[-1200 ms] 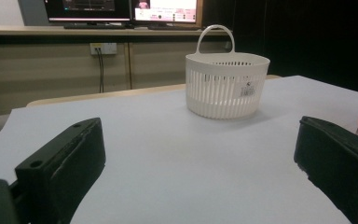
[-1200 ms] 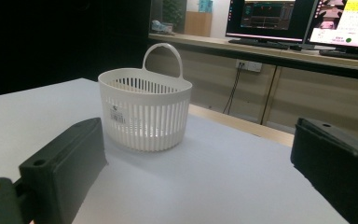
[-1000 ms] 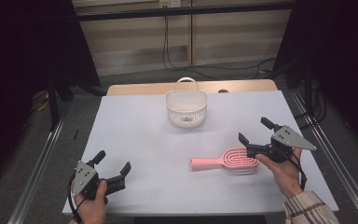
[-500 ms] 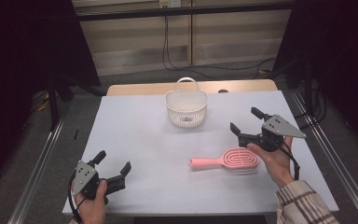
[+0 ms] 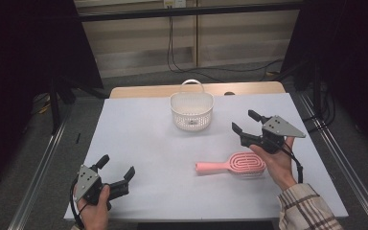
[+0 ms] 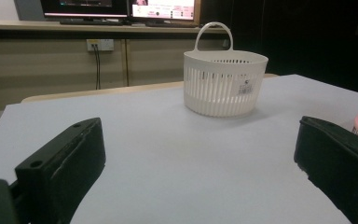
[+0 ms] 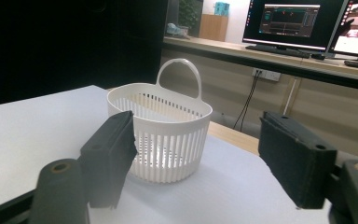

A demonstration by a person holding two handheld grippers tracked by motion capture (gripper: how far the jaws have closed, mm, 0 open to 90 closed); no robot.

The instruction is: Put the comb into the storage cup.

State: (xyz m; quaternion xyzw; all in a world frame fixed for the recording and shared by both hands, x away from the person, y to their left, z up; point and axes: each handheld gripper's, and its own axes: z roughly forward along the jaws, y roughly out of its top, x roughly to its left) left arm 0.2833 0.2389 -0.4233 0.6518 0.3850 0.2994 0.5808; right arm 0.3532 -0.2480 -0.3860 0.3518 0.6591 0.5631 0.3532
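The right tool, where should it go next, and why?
Probably down and back toward the brush. The right tool hangs open above the table, pointing at the basket, with nothing between its jaws, which have just been closing a bit. The brush lies flat below the hand, untouched, so it likely has to be picked up first.

White-topped table (image 5: 143, 139), white slatted basket (image 5: 191, 111) near its far edge, pink hairbrush (image 5: 232, 164) lying nearer

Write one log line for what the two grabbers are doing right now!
left gripper: open, empty, near table edge | right gripper: open, jaws just closing, empty, facing white basket | pink hairbrush: flat on table
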